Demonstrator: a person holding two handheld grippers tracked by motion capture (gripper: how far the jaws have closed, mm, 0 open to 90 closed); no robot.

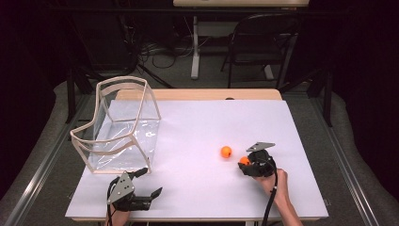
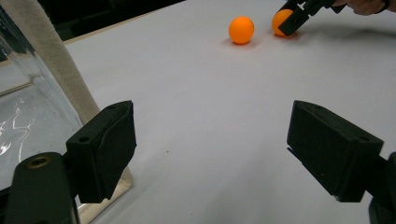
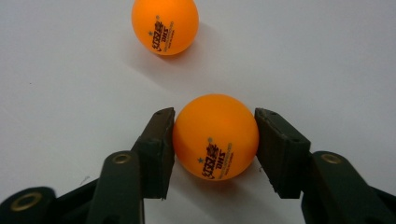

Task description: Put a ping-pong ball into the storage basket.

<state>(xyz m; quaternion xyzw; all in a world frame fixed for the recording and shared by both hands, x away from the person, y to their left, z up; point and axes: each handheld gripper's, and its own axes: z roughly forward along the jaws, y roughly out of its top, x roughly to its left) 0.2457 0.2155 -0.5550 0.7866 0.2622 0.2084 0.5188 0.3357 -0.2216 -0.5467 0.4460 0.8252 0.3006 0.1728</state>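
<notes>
Orange ball point(image 3: 215, 137) nearest the right gripper point(image 1: 248, 165), resting on the white table point(image 1: 197, 127) toward its right side, a little nearer the front edge than the back. Pinched between the two black pads, one pad pressed flat against each side, printed logo facing the gripper's camera. Seen from the high view as a small orange spot point(image 1: 244, 160) at the tip of the gripper, with the person's right hand point(image 1: 277, 181) coming in from the front edge behind it

Second orange ball point(image 1: 226, 151) lying free on the table just to the left of the held one, close but not touching; also visible in the right gripper view point(image 3: 165, 24) beyond the gripped ball, and in the left gripper view point(image 2: 241, 30) beside its gripped neighbour point(image 2: 280, 21)

Left gripper point(image 1: 150, 181) low near the front-left corner of the table, jaws spread wide with nothing between them, bare white surface showing in the gap. Pointed across the table toward the two balls, well apart from them

Clear bag point(image 1: 123, 126) with a pale fabric rim standing open near the left edge of the table, just beyond the left gripper, its corner beside the left pad in the left gripper view point(image 2: 28, 112)
</notes>
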